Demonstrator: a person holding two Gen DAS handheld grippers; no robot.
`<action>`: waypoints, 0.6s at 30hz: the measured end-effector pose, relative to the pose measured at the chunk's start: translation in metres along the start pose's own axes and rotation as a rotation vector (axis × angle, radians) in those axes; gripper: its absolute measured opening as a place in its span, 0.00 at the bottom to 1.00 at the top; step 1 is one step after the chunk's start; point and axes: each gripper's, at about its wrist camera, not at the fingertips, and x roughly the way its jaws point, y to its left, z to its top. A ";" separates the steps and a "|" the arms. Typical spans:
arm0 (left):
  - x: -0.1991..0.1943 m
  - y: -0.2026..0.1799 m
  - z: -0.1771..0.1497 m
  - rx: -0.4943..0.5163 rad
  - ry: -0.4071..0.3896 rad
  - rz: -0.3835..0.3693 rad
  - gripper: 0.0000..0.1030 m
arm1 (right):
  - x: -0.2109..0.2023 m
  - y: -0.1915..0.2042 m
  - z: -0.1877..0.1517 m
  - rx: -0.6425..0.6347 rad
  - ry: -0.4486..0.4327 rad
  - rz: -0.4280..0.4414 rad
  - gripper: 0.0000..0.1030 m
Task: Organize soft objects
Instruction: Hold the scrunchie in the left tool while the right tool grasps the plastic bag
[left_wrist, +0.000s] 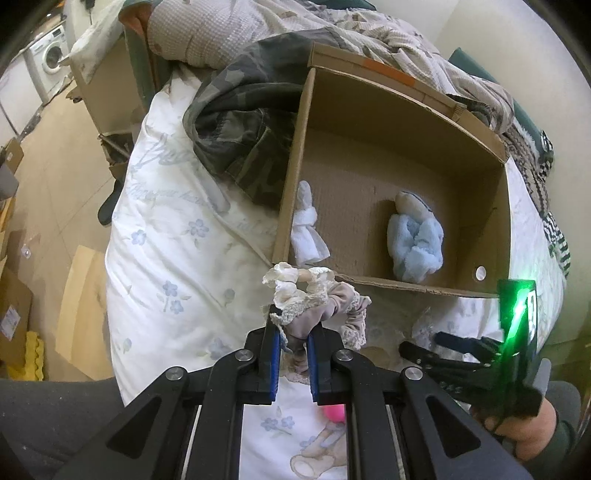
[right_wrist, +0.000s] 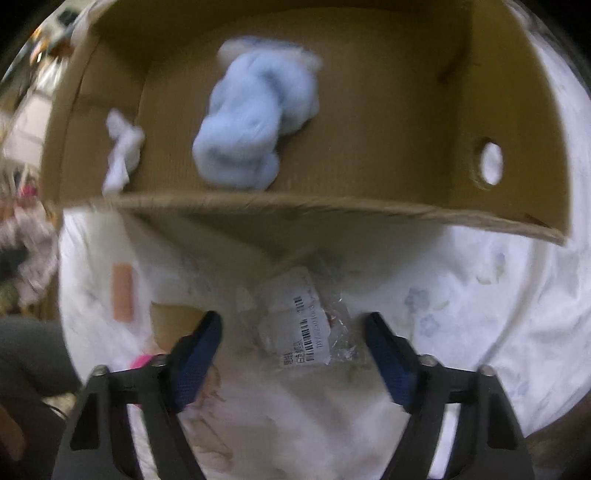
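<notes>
in left tongs (left_wrist: 293, 334): lace scrunchie (left_wrist: 314, 299) | just before box (left_wrist: 391, 284)

Even, soft indoor light fills the left wrist view, sharp at centre, with a green lamp (left_wrist: 517, 314) glaring at right. The right wrist view is dimmer and motion-blurred. Fisheye bending and dark corners mark both.

Home bedroom: floral duvet (left_wrist: 166, 229), rumpled blankets (left_wrist: 258, 29), washing machine (left_wrist: 50, 55) beyond.
</notes>
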 end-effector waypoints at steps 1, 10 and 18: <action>0.000 0.000 0.000 -0.002 0.000 0.001 0.11 | 0.002 0.002 -0.001 -0.012 0.008 -0.015 0.58; -0.002 0.005 -0.002 -0.013 -0.015 0.024 0.11 | -0.013 -0.004 -0.010 -0.008 -0.032 0.012 0.43; -0.012 0.014 -0.006 -0.039 -0.021 -0.019 0.11 | -0.075 -0.026 -0.027 0.096 -0.188 0.248 0.42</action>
